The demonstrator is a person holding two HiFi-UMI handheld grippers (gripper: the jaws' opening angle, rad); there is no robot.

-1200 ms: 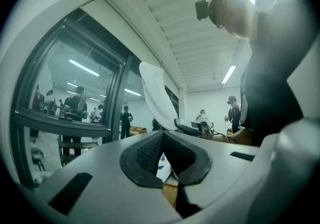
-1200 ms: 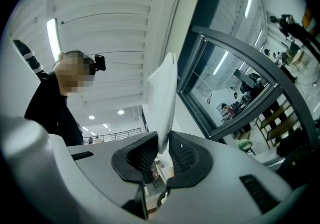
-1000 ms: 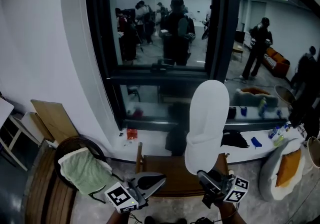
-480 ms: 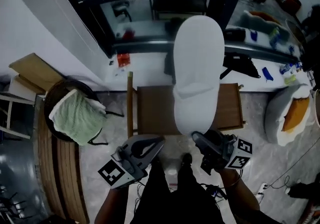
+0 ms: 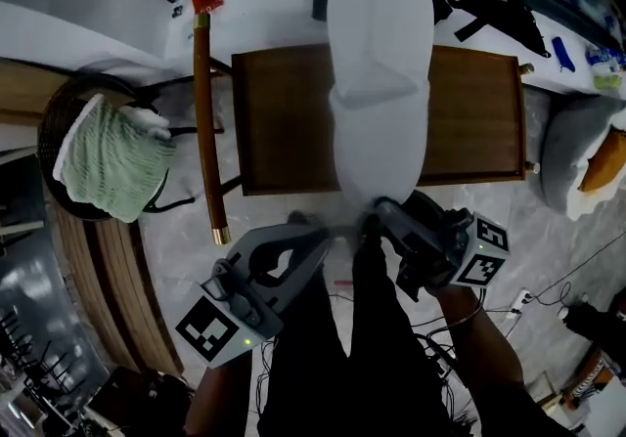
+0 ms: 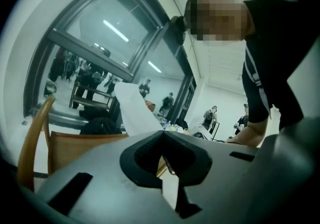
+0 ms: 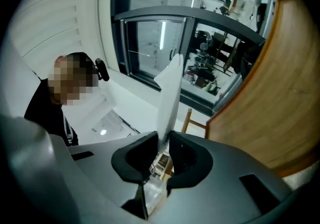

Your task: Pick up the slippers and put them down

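Head view looks steeply down; gripper views look along their jaws; all share the chair (image 5: 284, 122).

Left tongs (image 5: 315, 244): jaws together, nothing between them. Right tongs (image 5: 380, 212): jaws clamped on the edge of the white slipper (image 5: 380, 54). Both sets are held side by side in front of the legs.

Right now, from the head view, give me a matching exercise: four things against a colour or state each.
Things:
1 slipper
2 chair
3 cloth
4 right gripper

Colour or state:
a green
b shut on the slipper
c brown wood
d white

Pairs: 1-d, 2-c, 3-a, 4-b
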